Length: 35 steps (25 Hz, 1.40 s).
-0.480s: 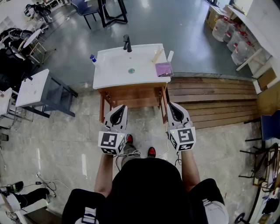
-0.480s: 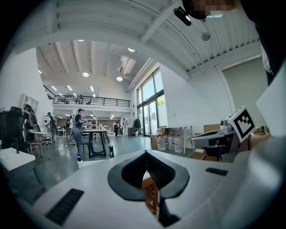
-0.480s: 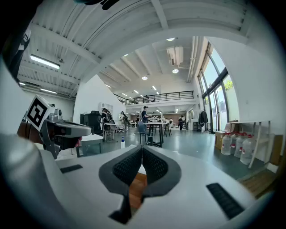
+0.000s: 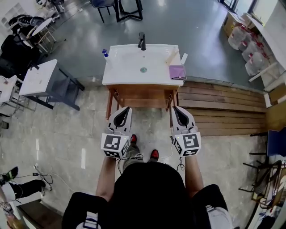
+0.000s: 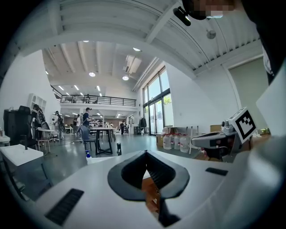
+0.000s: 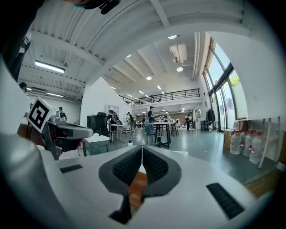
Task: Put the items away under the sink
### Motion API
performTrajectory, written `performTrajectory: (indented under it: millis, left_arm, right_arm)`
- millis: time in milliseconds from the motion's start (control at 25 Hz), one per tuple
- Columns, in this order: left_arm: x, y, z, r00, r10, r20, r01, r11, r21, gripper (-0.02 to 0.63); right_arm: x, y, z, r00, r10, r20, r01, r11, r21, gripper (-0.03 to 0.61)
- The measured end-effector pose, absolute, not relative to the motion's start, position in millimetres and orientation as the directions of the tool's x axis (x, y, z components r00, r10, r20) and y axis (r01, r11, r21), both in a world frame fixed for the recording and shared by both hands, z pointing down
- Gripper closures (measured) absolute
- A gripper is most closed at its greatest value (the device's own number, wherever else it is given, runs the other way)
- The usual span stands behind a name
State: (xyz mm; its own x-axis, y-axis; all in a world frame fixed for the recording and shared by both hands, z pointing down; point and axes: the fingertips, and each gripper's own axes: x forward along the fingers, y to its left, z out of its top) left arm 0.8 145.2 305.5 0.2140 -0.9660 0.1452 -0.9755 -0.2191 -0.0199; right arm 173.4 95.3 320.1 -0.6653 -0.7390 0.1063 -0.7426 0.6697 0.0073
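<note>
A white sink point(image 4: 129, 71) with a black tap point(image 4: 142, 41) tops a wooden cabinet point(image 4: 140, 96) straight ahead of me. On its right side lie a purple cloth point(image 4: 177, 71), a wooden brush point(image 4: 172, 56) and a white tube point(image 4: 183, 58). A blue-capped bottle point(image 4: 105, 53) stands at its back left corner. My left gripper point(image 4: 125, 109) and right gripper point(image 4: 176, 108) hover side by side just short of the cabinet front, both shut and empty. The bottle point(image 5: 88, 156) also shows in the left gripper view, and the same bottle point(image 6: 130, 142) in the right gripper view.
A white table point(image 4: 38, 78) stands to the left of the sink. Wooden decking point(image 4: 223, 107) runs along the right, with large water jugs point(image 4: 243, 42) beyond it. Chairs and a dark table point(image 4: 120, 9) stand behind the sink. Cables point(image 4: 44, 176) lie on the floor at left.
The sink and cabinet have shifted slightly right and down in the head view. Both grippers hold the same pose, shut.
</note>
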Motion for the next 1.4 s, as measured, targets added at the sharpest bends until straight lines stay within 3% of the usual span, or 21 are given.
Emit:
performTrajectory:
  millis: [440,880,1400]
  left_arm:
    - [-62,154,314,0.098,-0.982,0.164,-0.995,-0.099,-0.003,0.607]
    - [-172,137,318,-0.006,-0.982,0.189,-1.000,0.007,0.006,0.607]
    - [-293,97,298,0.015,-0.988,0.152,-1.000,-0.014,0.006,0.607]
  right_arm:
    - [90,94,332,-0.772,-0.619,0.140,-0.626,0.780,-0.003,0.548]
    - [-27,57,327,-0.830,-0.539,0.143,-0.545,0.839,-0.001,0.548]
    - [-157,22,306,-0.833,-0.539,0.127,-0.541,0.841,0.024,0.548]
